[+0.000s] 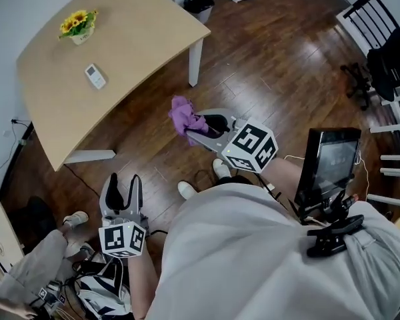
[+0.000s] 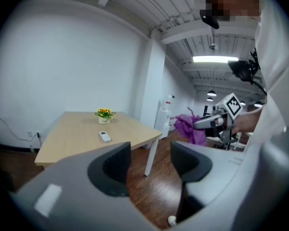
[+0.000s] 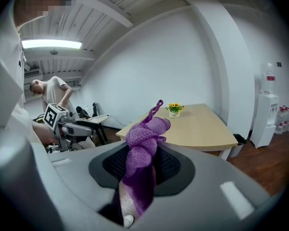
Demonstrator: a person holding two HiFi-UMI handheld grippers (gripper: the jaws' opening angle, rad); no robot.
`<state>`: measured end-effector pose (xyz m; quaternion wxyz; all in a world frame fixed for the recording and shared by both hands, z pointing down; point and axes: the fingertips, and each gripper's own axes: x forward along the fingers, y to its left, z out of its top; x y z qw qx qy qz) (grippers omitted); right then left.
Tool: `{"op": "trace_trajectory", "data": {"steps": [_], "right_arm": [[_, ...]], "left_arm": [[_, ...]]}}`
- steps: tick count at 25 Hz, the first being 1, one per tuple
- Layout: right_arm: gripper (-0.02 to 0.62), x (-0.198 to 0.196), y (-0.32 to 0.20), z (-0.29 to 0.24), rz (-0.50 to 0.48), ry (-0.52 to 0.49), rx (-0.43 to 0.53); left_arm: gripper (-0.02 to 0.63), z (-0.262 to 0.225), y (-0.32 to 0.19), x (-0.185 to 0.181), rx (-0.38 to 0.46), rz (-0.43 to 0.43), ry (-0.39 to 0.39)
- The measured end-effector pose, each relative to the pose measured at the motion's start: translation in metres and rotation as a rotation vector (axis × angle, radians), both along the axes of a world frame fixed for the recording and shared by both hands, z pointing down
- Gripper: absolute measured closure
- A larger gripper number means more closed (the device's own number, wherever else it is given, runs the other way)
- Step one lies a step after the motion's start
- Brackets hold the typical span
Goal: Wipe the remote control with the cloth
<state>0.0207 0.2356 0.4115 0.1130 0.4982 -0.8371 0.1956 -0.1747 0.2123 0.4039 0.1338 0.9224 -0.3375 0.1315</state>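
Left tongs [image 1: 122,184]: my near pair, jaws apart with nothing between them, held over the wooden floor [image 1: 267,59]. Right tongs [image 1: 195,129]: clamped on the purple cloth [image 1: 181,112], which bunches above the pads and hangs below them. I have both pairs well short of the counter [image 1: 140,39]. Remote control [image 1: 95,76]: white, lying flat on the counter, well apart from both tongs and the cloth. Pot of yellow flowers [image 1: 78,27]: beyond the remote, near the wall.
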Motion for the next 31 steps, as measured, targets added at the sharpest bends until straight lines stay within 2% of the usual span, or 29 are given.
{"op": "trace_trajectory", "data": {"steps": [4, 9, 20, 31], "right_arm": [[0.468, 0.024, 0.024, -0.020, -0.029, 0.024, 0.049], [0.468, 0.030, 0.024, -0.017, -0.037, 0.065, 0.063], [0.468, 0.023, 0.028, -0.012, -0.098, 0.092, 0.078], [0.468, 0.014, 0.034, -0.027, -0.134, 0.071, 0.087]], "left_arm": [[0.325, -0.025, 0.022, 0.045, 0.019, 0.021, -0.012], [0.326, -0.028, 0.022, 0.061, 0.026, 0.049, -0.016], [0.327, -0.015, 0.035, 0.061, 0.040, 0.040, -0.028], [0.327, -0.018, 0.047, 0.060, 0.030, 0.003, -0.054]]}}
